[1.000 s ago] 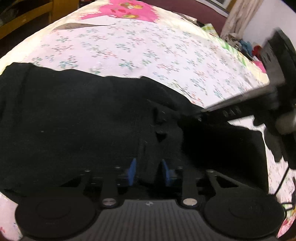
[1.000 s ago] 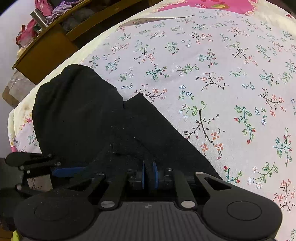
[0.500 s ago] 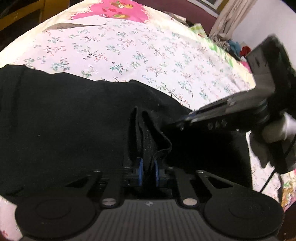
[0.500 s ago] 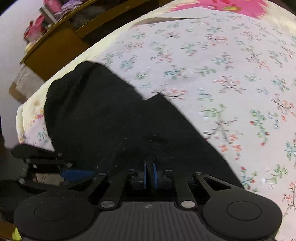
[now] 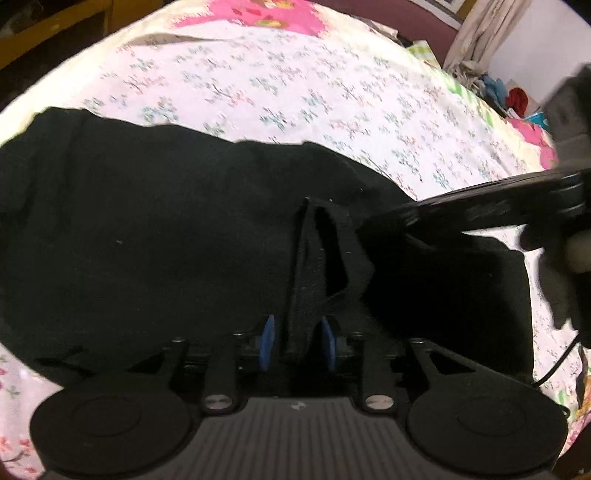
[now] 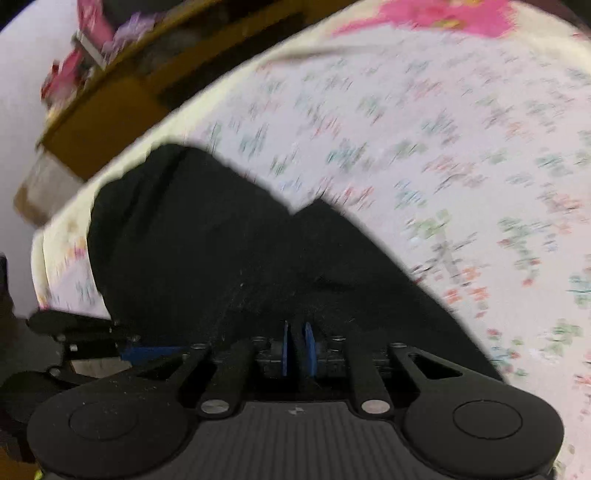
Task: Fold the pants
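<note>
Black pants (image 5: pixel 147 236) lie spread on a floral bedsheet (image 5: pixel 280 92). My left gripper (image 5: pixel 297 343) has its blue pads apart, with a raised ridge of pants fabric (image 5: pixel 314 258) standing loosely between them. My right gripper (image 6: pixel 297 349) is shut on a fold of the pants (image 6: pixel 221 258), its blue pads nearly together. The right gripper also shows in the left wrist view (image 5: pixel 498 210), reaching in from the right onto the fabric. The left gripper shows in the right wrist view (image 6: pixel 110 343) at lower left.
A wooden shelf unit (image 6: pixel 122 99) with clutter stands beyond the bed's left edge. A pink patch (image 5: pixel 266 14) of the sheet lies at the far end. Curtains and clothes (image 5: pixel 491 81) lie at the far right. The right wrist view is motion-blurred.
My left gripper's pads closed on the fabric ridge half a second ago and have now spread apart again. The right gripper stays shut on the pants and moves, blurring its view.
</note>
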Available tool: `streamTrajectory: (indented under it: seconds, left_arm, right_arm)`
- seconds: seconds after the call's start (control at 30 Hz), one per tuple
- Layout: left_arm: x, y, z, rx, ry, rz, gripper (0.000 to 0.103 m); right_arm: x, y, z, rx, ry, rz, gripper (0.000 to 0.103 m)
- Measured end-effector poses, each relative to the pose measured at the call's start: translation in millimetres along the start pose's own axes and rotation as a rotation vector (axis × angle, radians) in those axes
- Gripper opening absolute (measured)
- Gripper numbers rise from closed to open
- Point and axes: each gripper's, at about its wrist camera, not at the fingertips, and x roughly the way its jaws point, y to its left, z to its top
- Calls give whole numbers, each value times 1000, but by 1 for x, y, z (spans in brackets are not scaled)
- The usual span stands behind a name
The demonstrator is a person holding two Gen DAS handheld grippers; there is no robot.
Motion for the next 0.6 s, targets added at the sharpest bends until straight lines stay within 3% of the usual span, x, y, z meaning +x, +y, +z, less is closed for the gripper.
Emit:
streamTrajectory:
  seconds: [0.03, 0.1, 0.17, 0.3, 0.4, 0.47, 0.5, 0.53, 0.6]
  left_arm:
    - [-5, 1, -2, 5, -19, 26, 39]
    - [-14, -2, -4, 51, -57, 124, 39]
    - [-21, -10, -4, 109, -106, 172, 39]
    - [-23, -40, 0, 211, -194, 133, 39]
    - [-3, -57, -1, 246, -172, 62, 39]
    - [13, -58, 0, 280, -132, 65, 40]
    - [25, -58, 0, 282, -72, 85, 40]
    - [36, -53, 0, 258, -15, 113, 40]
    - [33, -40, 1, 187, -18, 92, 40]
  right_arm:
    - [-11, 1, -1, 1, -35, -19, 15]
    - [-32, 4, -5, -17, -102, -44, 18]
    - [-46, 4, -12, -11, -145, -53, 20]
    - [-49, -8, -24, 97, -165, -29, 21]
    - [-35, -7, -32, 111, -134, -45, 21]
    - [-18, -5, -37, 94, -95, -48, 21]
    - [-9, -5, -39, 84, -71, -52, 21]
    - [1, -6, -39, 80, -30, -70, 20]
    - [2, -3, -35, 100, -37, -70, 21]
